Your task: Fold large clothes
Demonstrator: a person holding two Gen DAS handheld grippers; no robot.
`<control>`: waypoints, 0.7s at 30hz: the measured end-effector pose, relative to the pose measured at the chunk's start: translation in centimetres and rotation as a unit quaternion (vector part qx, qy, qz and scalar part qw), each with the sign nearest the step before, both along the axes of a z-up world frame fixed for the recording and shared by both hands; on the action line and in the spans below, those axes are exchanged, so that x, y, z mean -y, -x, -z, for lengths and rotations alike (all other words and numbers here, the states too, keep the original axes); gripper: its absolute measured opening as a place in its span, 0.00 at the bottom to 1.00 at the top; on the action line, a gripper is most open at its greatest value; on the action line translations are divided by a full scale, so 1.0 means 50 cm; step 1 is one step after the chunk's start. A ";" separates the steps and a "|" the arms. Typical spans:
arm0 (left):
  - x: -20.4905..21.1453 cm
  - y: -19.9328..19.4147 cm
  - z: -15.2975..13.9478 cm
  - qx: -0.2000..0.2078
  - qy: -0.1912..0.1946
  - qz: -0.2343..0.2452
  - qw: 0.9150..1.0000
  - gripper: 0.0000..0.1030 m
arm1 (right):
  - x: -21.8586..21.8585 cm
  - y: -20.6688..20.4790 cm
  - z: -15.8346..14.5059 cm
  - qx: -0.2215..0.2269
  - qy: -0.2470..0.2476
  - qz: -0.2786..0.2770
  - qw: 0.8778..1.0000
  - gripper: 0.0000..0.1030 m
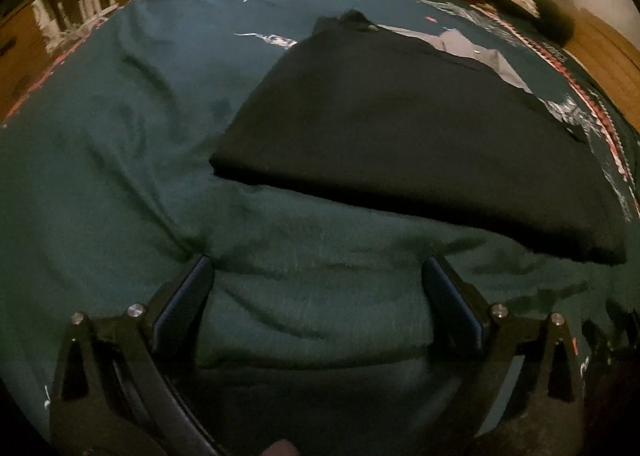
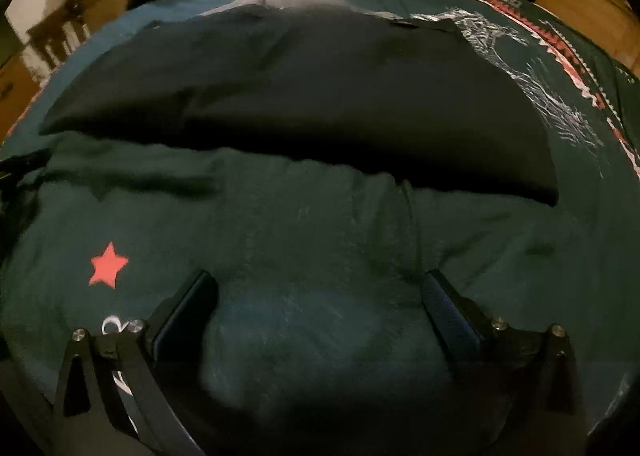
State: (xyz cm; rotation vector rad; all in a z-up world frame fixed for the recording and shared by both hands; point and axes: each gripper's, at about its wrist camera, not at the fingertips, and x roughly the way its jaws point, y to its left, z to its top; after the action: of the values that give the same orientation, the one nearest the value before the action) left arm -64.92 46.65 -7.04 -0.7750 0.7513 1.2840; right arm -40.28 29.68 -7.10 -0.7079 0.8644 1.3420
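Tool jaws stand wide on both sides, and nothing is between them. The left tool (image 1: 318, 284) and the right tool (image 2: 320, 296) both point down at a slant over the bed cover (image 1: 100, 136), a soft dark green blanket with a red star (image 2: 108, 265) printed on it.

Just past the tools lies the black garment (image 1: 400, 136). It is already folded over into a flat, thick slab, and it rests on the bed cover, a bit to the right in the left view and across the middle in the right view. A grey piece of cloth (image 1: 472, 46) peeks out from under its far edge.

The black garment looks soft and floppy. It will likely sag and slide open if only one spot is lifted. I think the best places to grab are the two near corners, one for each tool, pinching all the layers together.

Both hands seem to be side by side, low over the bed, near the front fold but not touching the garment.
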 end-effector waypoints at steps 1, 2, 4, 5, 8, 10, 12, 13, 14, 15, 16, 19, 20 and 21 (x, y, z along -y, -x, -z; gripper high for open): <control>0.002 -0.013 0.000 -0.007 0.000 -0.004 1.000 1.00 | 0.003 0.002 0.000 -0.001 -0.003 0.004 1.000 1.00; -0.005 -0.019 0.002 -0.016 -0.001 -0.009 1.000 1.00 | -0.002 0.003 0.000 -0.002 -0.010 0.010 1.000 1.00; 0.004 -0.038 0.007 -0.025 -0.004 -0.018 1.000 1.00 | 0.007 0.003 0.000 -0.003 -0.022 0.013 1.000 1.00; 0.001 -0.042 0.009 -0.024 -0.008 -0.023 0.999 1.00 | 0.010 0.004 -0.001 -0.004 -0.029 0.013 0.999 1.00; 0.014 -0.029 0.013 -0.019 -0.026 -0.020 0.999 1.00 | 0.015 0.000 0.002 -0.004 -0.050 0.015 0.999 1.00; 0.027 -0.024 0.015 -0.019 -0.038 -0.018 0.999 1.00 | 0.022 0.006 0.007 0.002 -0.059 0.016 0.998 1.00; 0.033 -0.021 0.014 -0.017 -0.041 -0.018 0.999 1.00 | 0.013 0.006 0.007 0.010 -0.058 0.013 0.998 1.00; 0.030 -0.021 0.014 -0.016 -0.041 -0.017 0.999 1.00 | 0.014 0.006 0.007 0.009 -0.059 0.016 0.998 1.00; 0.032 -0.021 0.014 -0.015 -0.042 -0.017 0.999 1.00 | 0.013 0.005 0.007 0.009 -0.059 0.017 0.998 1.00; 0.035 -0.019 0.014 -0.013 -0.044 -0.017 0.999 1.00 | 0.013 0.006 0.007 0.010 -0.059 0.017 0.998 1.00; 0.037 -0.017 0.014 -0.012 -0.044 -0.017 0.999 1.00 | 0.014 0.007 0.007 0.010 -0.060 0.017 0.998 1.00; 0.046 -0.015 0.013 -0.011 -0.046 -0.018 0.999 1.00 | 0.018 0.007 0.007 0.009 -0.063 0.017 0.998 1.00; 0.047 -0.015 0.013 -0.011 -0.047 -0.018 0.999 1.00 | 0.015 0.002 0.010 0.009 -0.063 0.017 0.998 1.00; 0.046 -0.015 0.013 -0.011 -0.047 -0.018 0.999 1.00 | 0.015 0.001 0.010 0.008 -0.064 0.017 0.998 1.00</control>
State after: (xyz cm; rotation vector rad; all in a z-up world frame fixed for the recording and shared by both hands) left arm -64.18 44.34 -7.68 -0.7021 0.6931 1.3517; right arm -40.33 28.96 -7.59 -0.6018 0.7673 1.3466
